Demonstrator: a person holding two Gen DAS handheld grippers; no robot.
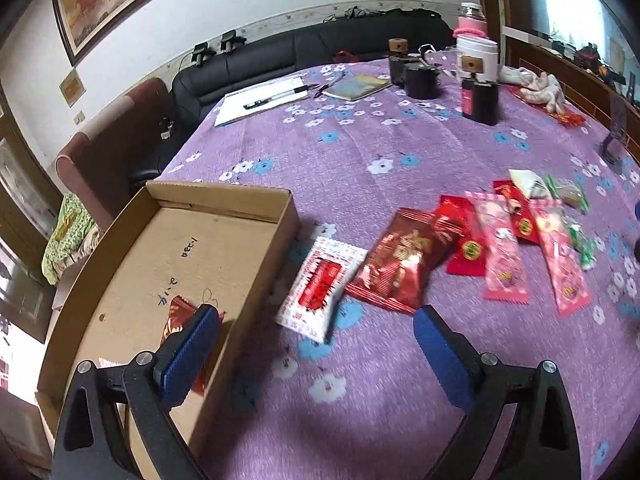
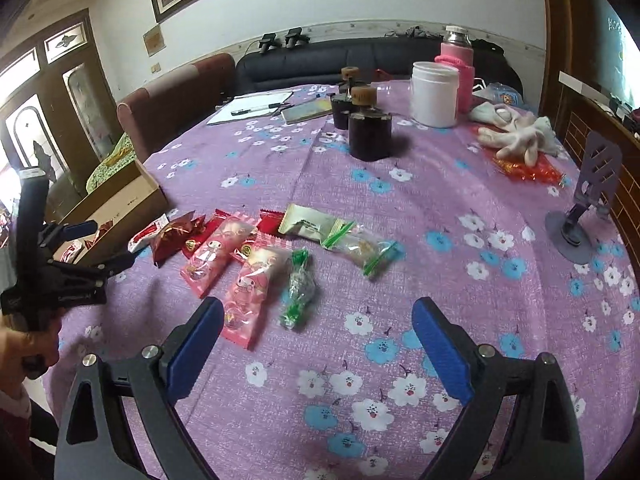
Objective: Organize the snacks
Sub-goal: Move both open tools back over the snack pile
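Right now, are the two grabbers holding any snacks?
Left gripper: open, holding nothing.
Right gripper: open, holding nothing.

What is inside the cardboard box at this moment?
Inside the cardboard box lies a red snack packet, partly covered by the left claw. Another wrapper edge shows lower down; the near corner is hidden.

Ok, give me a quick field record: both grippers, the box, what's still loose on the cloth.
left gripper: open, empty, over the cloth beside the box
right gripper: open, empty, near the green candy
cardboard box: at the table edge, a red packet already inside
loose snacks: white-and-red packet, dark red bag, two pink packets, cream packet, clear green-ended packet
surface: purple flowered cloth
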